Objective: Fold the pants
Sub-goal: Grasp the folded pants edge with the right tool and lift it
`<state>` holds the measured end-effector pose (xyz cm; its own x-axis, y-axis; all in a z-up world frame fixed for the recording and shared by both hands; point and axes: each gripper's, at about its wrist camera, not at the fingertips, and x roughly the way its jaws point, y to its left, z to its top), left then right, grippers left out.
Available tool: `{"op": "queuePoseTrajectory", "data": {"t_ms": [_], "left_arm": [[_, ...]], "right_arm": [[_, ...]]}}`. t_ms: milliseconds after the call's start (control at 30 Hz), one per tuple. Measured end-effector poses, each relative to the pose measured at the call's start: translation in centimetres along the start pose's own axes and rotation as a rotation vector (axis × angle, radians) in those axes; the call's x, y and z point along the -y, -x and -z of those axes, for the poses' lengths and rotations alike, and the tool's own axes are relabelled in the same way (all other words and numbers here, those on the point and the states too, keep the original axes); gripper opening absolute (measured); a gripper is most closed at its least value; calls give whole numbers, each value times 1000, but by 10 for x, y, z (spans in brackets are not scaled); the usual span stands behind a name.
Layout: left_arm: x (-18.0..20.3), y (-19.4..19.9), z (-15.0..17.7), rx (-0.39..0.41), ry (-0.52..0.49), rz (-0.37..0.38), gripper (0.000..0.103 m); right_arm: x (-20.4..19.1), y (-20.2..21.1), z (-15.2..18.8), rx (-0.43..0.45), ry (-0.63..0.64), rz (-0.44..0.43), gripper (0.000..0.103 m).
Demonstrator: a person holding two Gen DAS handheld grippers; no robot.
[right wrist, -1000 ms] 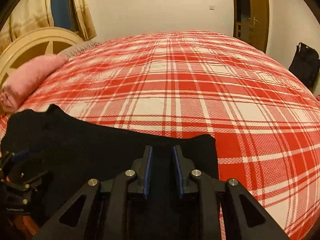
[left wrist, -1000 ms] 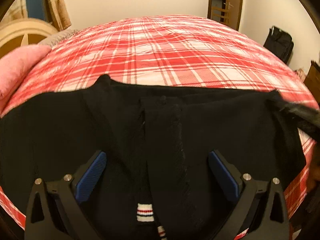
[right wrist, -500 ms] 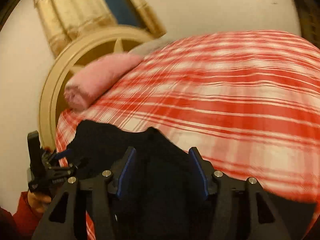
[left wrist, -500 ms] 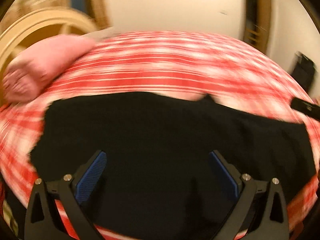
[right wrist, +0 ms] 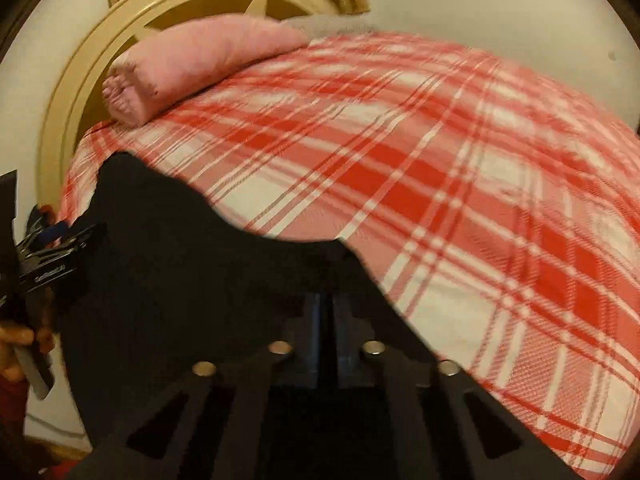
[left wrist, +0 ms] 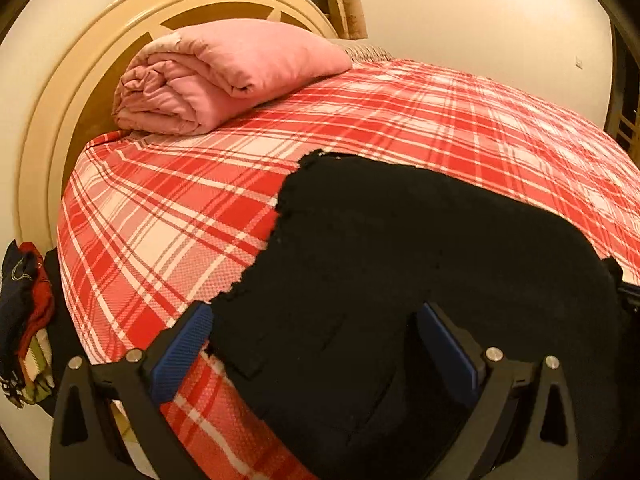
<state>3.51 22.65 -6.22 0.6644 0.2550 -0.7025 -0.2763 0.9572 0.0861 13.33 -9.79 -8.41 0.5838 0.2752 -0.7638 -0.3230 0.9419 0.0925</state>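
Your pants (left wrist: 420, 264) lie bunched at the bed's (left wrist: 160, 216) near edge, folding barely begun. Right hand-held gripper (right wrist: 333, 312) has just closed on them; left hand-held gripper (left wrist: 316, 344) gapes wide.

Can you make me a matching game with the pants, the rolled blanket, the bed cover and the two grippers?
Things:
1. pants
2. rolled blanket
3. bed cover
4. left gripper
5. right gripper

Descriptions:
A. red and white plaid
B. fingers wide apart
C. black
D. pink, by the headboard
E. fingers shut

Pairs: 1-C, 2-D, 3-A, 4-B, 5-E
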Motion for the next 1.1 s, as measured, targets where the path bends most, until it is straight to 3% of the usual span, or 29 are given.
{"op": "queuePoseTrajectory", "data": {"t_ms": [200,267,367,433,567,733,800,900,967,1000,1067,1100], "left_arm": [[-2,-4,-4,-9,43,9,103],[-4,-6,-5,-17,52,10,103],[-6,-7,-5,-27,56,13,103],[-11,-10,-6,-50,74,40,103],[-18,-13,-6,-70,99,72,103],[-14,-9,-4,-61,82,37,103],[-13,-7,-2,-58,70,23,103],[-15,-6,0,-62,54,10,103],[-18,-5,-1,-64,41,-21,103],[-20,-5,-1,-58,27,-58,103],[-23,-5,1,-49,11,-83,103],[-24,-5,2,-48,11,-77,103]], "right_arm": [[24,-20,-19,-9,-155,141,0],[43,-21,-19,-3,-253,-73,0],[69,15,-16,95,-315,-106,1],[78,37,-15,116,-282,-92,1],[73,52,-1,49,-160,-63,1],[43,18,19,-76,-21,-45,1],[32,16,30,-45,51,28,1],[47,16,32,-57,-9,263,0],[73,22,34,-40,-145,172,0],[78,27,35,-34,-168,168,1],[71,33,36,-24,-129,189,1],[64,41,36,0,-116,159,1]]}}
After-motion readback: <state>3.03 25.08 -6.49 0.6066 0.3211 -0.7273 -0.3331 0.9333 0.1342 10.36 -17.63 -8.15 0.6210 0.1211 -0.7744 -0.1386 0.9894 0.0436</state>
